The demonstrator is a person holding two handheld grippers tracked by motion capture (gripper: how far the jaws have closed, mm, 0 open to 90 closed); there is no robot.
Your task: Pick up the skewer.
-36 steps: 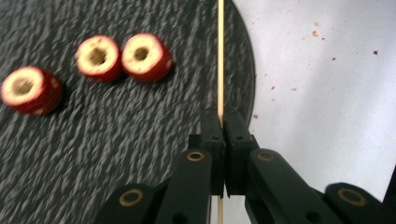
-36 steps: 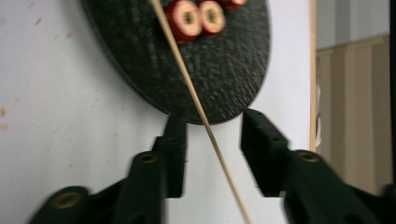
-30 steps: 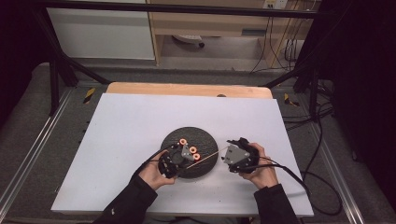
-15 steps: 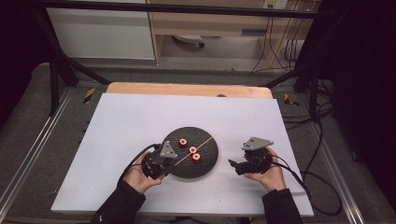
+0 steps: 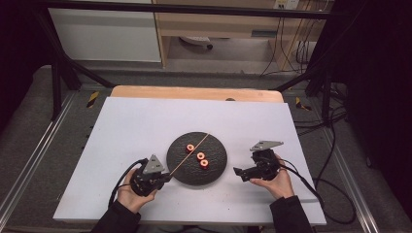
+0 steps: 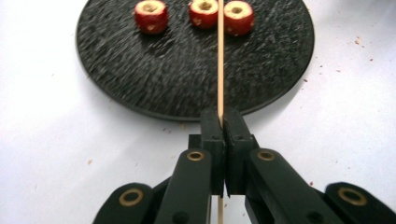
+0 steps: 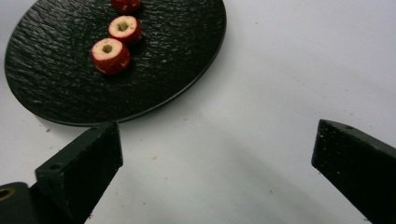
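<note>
- Left gripper [image 5: 164, 177], at the plate's near-left edge in the high view: jaws fully closed, clamping the near end of a thin wooden skewer [image 5: 190, 155]. In the left gripper view the skewer [image 6: 220, 56] runs straight up from between the jaw tips and across the plate.
- Skewer: extends diagonally over the black round plate [image 5: 218, 167], from its near-left edge toward its far side, passing between the fruit pieces.
- Plate: rests near the middle of the white tabletop [image 5: 145, 121], between the two grippers; textured dark surface [image 6: 154, 79].
- Three red cored fruit pieces [image 5: 200, 156]: lie on the plate in a short row, one on the far-left side of the skewer, two on the near-right side; hollow centres visible [image 7: 111, 55].
- Right gripper [image 5: 237, 174], just right of the plate: jaws have just been opening and stand wide apart, with nothing between them; bare tabletop [image 7: 224, 140] lies between them.
</note>
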